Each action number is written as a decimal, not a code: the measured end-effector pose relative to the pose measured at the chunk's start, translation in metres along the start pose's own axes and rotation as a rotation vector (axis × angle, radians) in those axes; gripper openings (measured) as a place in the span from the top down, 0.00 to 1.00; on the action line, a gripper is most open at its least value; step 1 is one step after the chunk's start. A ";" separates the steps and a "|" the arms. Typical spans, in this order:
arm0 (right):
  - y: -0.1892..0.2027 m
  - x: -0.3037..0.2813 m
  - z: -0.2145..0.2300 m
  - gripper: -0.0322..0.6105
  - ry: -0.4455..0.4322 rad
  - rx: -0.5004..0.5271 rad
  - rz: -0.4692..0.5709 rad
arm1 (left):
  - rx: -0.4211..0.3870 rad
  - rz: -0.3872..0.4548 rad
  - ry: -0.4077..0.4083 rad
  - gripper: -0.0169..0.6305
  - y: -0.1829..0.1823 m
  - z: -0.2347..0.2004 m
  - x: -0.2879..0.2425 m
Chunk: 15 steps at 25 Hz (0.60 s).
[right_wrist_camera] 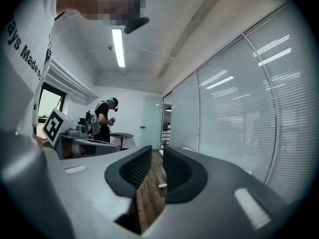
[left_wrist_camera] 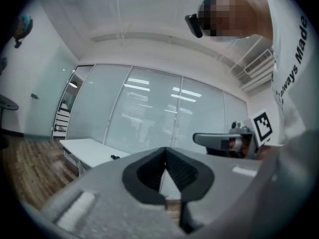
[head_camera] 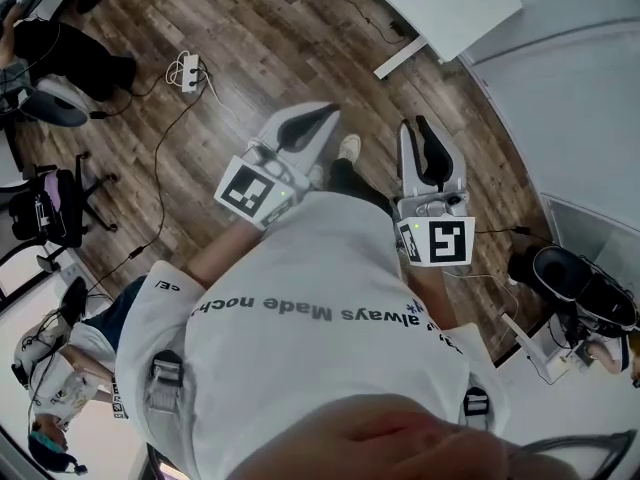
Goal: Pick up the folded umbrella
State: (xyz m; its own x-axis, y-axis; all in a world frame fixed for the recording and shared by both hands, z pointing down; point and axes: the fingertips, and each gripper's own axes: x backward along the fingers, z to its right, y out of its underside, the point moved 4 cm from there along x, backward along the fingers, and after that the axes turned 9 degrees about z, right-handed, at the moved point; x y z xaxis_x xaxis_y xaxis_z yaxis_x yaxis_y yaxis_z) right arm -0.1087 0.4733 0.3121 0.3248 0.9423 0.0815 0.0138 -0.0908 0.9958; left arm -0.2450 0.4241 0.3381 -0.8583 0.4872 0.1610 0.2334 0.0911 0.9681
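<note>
Floor [head_camera: 250, 58]: wood planks, running under and all round the white table [head_camera: 460, 8].
Glass wall [left_wrist_camera: 149, 113]: frosted panes with blinds, directly behind the table in the left gripper view.
Shirt [head_camera: 330, 308]: white with dark lettering, on the person holding the grippers, well on the near side of the table.
Office chair [head_camera: 50, 208]: black, far left of the table in the head view.
Left gripper [head_camera: 318, 123]: held level, left of the table and short of it; its pad tips meet, clenched on nothing [left_wrist_camera: 165, 151].
Right gripper [head_camera: 420, 126]: held level, nearer the table's leg; jaws drawn almost together, only floor showing in the slit [right_wrist_camera: 157, 156].
Power strip [head_camera: 188, 71]: white, on the floor well left of the table.
Umbrella: no view shows it, so its place cannot be told.
</note>
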 end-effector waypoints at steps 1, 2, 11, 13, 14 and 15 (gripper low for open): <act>0.001 -0.006 0.007 0.84 0.007 -0.005 0.003 | -0.003 0.003 0.000 0.97 0.001 -0.006 -0.004; 0.002 -0.011 0.014 0.84 0.011 -0.006 0.006 | -0.005 0.003 -0.001 0.97 0.001 -0.011 -0.008; 0.020 -0.062 0.093 0.84 0.011 0.010 0.008 | -0.005 0.002 0.003 0.97 0.015 -0.050 -0.097; 0.023 -0.077 0.120 0.84 0.015 0.009 0.009 | -0.008 -0.005 0.006 0.97 0.018 -0.063 -0.126; 0.024 -0.085 0.133 0.84 0.017 0.008 0.009 | -0.010 -0.007 0.006 0.97 0.018 -0.070 -0.141; 0.024 -0.092 0.148 0.84 0.021 0.006 0.008 | -0.012 -0.007 0.007 0.97 0.018 -0.075 -0.156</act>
State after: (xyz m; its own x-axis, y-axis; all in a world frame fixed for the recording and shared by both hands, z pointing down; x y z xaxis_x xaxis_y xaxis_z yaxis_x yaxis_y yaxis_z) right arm 0.0014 0.3373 0.3221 0.3053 0.9479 0.0907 0.0167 -0.1006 0.9948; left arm -0.1415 0.2847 0.3451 -0.8632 0.4804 0.1552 0.2218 0.0846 0.9714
